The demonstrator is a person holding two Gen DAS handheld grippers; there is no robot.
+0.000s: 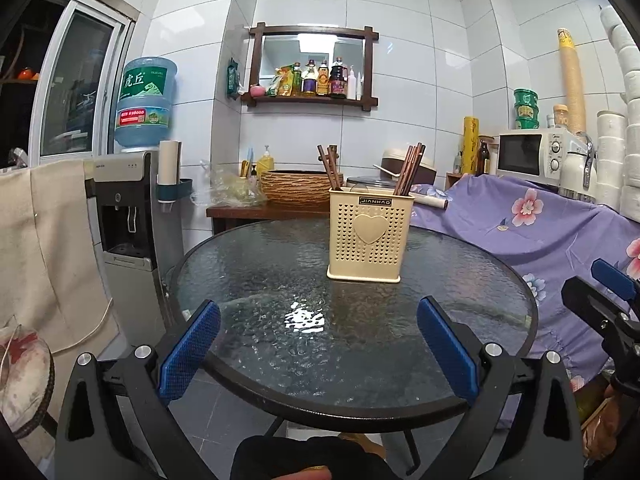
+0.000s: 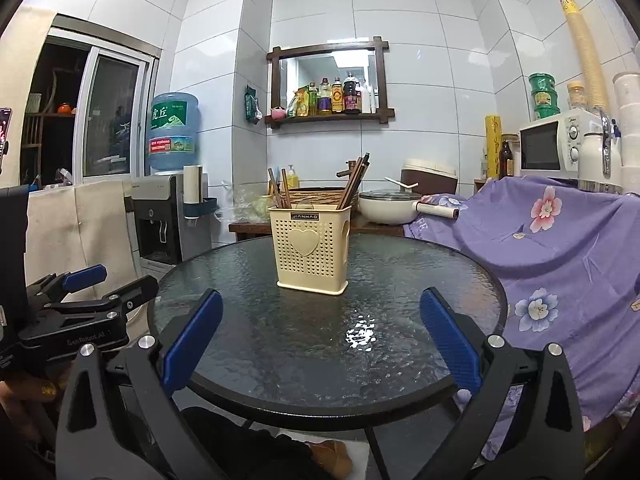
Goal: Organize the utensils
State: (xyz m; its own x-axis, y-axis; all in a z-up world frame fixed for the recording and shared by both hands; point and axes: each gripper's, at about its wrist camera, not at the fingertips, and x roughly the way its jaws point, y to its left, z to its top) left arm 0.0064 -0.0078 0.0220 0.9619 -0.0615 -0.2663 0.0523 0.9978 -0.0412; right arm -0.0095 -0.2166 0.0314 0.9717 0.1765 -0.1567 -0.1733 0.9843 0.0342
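Each hand-held gripper — left (image 1: 318, 344), right (image 2: 320, 340) — spread apart, empty; chopsticks (image 1: 408, 170) half-hidden inside holder (image 1: 368, 236).

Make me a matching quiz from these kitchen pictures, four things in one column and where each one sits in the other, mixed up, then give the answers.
Things:
1. utensil holder
2. water jug
3. sauce bottles
4. microwave

Places:
A. on the wooden wall shelf
B. on the round glass table
C. at the right, behind the purple floral cloth
D. on top of the water dispenser

Pairs: 1-B, 2-D, 3-A, 4-C
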